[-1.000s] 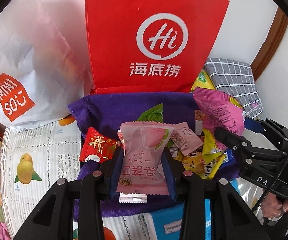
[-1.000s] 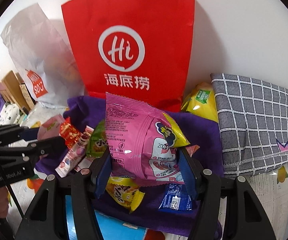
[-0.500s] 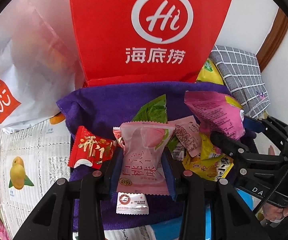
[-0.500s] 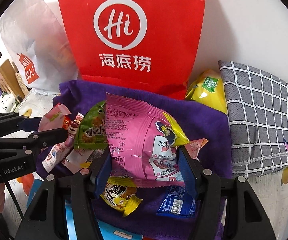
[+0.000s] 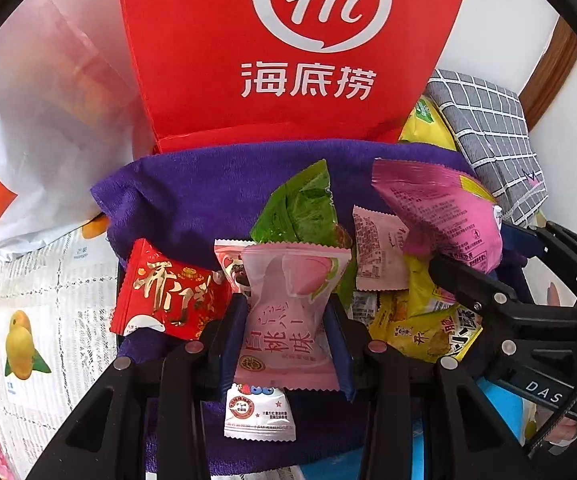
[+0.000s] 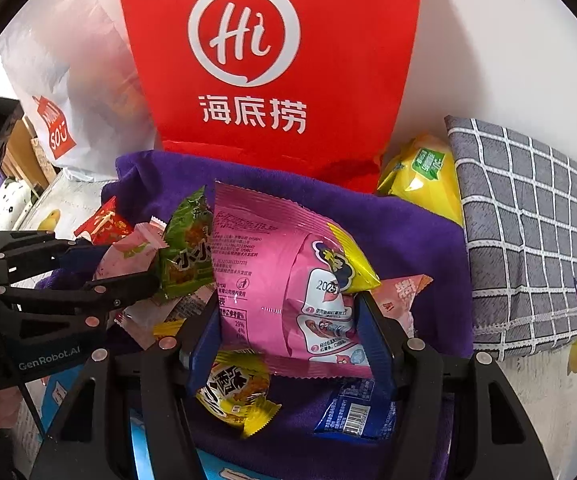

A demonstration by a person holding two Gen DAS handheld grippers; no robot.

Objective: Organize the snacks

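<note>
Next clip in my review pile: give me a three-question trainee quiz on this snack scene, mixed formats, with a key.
1. True or false: the left gripper is shut on the pale pink peach packet.
2. Multiple choice: what does the right gripper hold? A) a green packet B) the big pink bag C) a blue packet
3. Fill in: the loose snacks lie on a ______ towel in front of the red bag.

Key: 1 true; 2 B; 3 purple.
</note>
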